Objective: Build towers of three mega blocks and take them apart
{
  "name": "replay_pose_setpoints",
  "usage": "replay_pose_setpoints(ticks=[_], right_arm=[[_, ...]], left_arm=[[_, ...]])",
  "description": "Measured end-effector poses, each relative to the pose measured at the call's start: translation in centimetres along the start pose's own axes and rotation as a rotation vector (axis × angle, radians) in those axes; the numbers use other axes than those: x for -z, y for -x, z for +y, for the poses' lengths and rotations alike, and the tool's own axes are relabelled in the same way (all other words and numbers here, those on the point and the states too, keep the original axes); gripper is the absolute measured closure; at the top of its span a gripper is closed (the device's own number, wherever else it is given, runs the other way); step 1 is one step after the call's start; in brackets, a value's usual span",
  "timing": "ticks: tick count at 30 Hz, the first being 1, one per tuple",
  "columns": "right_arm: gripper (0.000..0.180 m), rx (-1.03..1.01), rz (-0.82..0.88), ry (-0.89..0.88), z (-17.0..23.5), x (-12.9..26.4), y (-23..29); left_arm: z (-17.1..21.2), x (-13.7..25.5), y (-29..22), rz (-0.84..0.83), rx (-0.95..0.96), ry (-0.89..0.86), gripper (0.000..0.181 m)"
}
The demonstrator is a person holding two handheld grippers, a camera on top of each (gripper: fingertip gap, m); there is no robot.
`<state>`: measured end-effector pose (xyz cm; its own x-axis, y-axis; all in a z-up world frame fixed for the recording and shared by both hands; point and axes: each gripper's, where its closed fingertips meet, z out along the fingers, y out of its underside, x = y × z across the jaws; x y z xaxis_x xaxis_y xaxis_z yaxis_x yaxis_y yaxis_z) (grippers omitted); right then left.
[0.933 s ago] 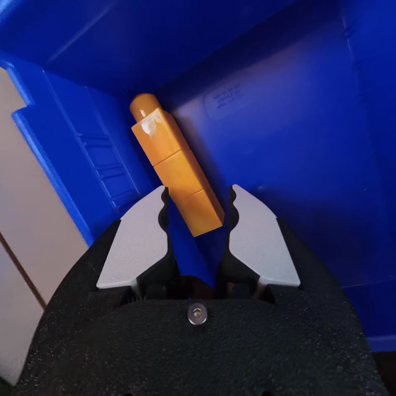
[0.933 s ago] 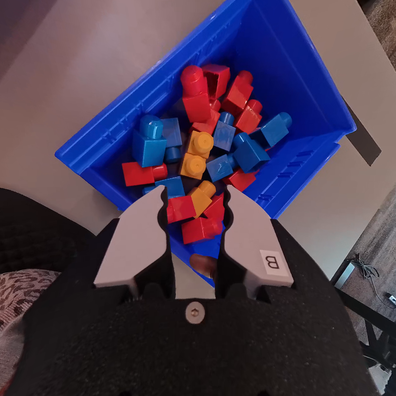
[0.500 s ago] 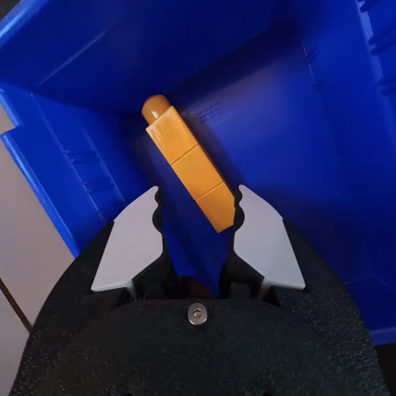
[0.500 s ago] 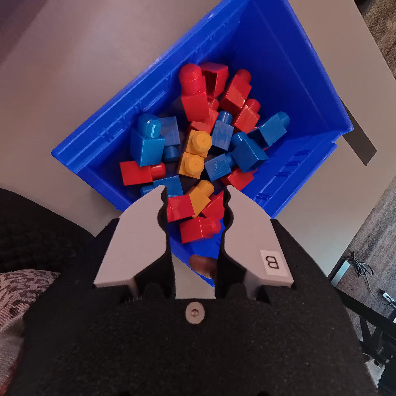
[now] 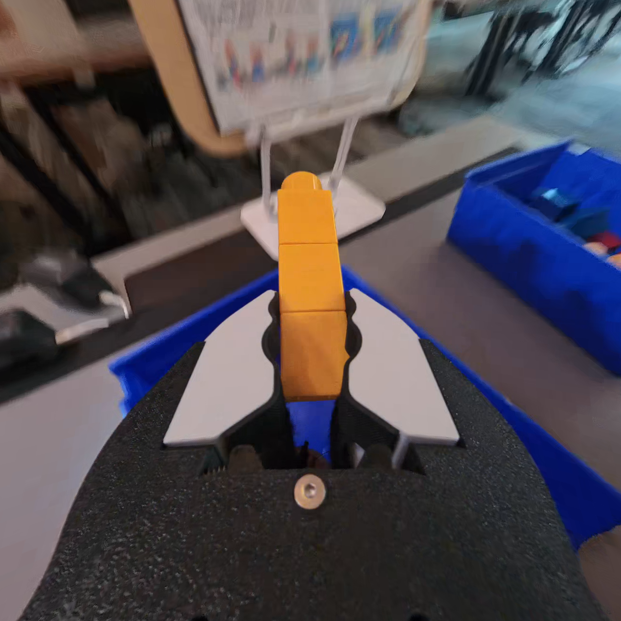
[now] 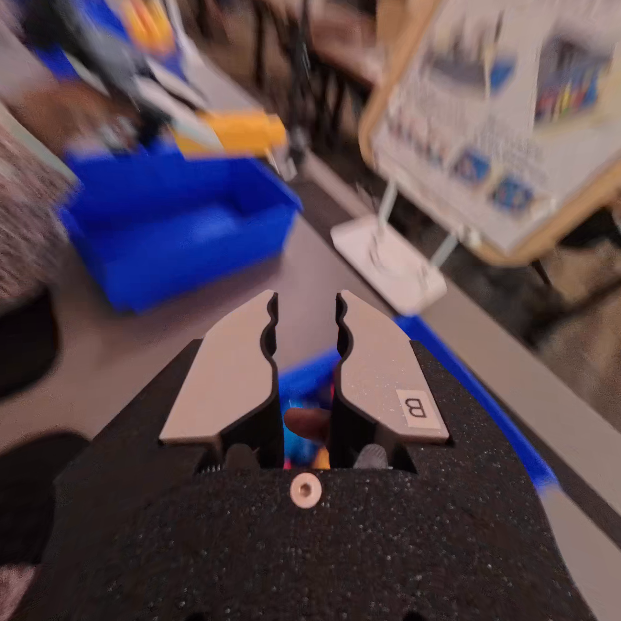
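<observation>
Left hand-held gripper (image 5: 312,331) clamped on bottom block of orange three-block tower (image 5: 311,289), held above blue bin (image 5: 188,346). Right hand-held gripper (image 6: 306,331) parted, empty. Next, probably: pinch top block squarely, pull straight along stud axis, no twisting.

Heavy motion blur smears both backgrounds, light seemingly soft and even, wide-angle edges bowed.

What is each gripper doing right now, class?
Left gripper: shut on the orange three-block tower.
Right gripper: open, holding nothing.
</observation>
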<state>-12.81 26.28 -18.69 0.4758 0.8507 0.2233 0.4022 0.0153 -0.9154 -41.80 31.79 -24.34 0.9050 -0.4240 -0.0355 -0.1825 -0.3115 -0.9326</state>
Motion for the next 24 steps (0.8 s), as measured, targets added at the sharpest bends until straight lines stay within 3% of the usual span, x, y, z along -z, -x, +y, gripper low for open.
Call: replay_pose_setpoints(ticks=[1,5,8,11,17,19,24], right_arm=[[0.145,-0.032,-0.06,-0.146,-2.6,-0.2,0.7],[0.122,-0.239,-0.377,-0.533,-9.7,-0.5,4.2],[0.103,-0.29,-0.504,-0.558,-10.7,-2.5,6.1],[0.096,-0.132,-0.51,-0.55,-10.3,-3.9,8.1],[0.114,0.091,-0.502,-0.628,-11.0,-3.1,10.7],[0.141,0.19,-0.525,-0.636,-10.8,-2.4,12.0],[0.144,0.2,-0.499,-0.681,-11.7,-0.6,11.6]], left_arm=[[-2.1,1.1,-1.0,0.033,-0.056,-0.107,0.145],[-7.9,5.7,-5.8,0.144,-0.288,-0.432,0.145],[-9.4,8.0,-10.1,0.254,-0.471,-0.554,0.145],[-9.4,9.2,-13.6,0.432,-0.517,-0.588,0.145],[-7.2,9.9,-18.9,0.788,-0.548,-0.513,0.145],[-6.8,9.7,-19.9,0.828,-0.566,-0.498,0.145],[-8.4,9.9,-21.1,0.844,-0.517,-0.582,0.14]])
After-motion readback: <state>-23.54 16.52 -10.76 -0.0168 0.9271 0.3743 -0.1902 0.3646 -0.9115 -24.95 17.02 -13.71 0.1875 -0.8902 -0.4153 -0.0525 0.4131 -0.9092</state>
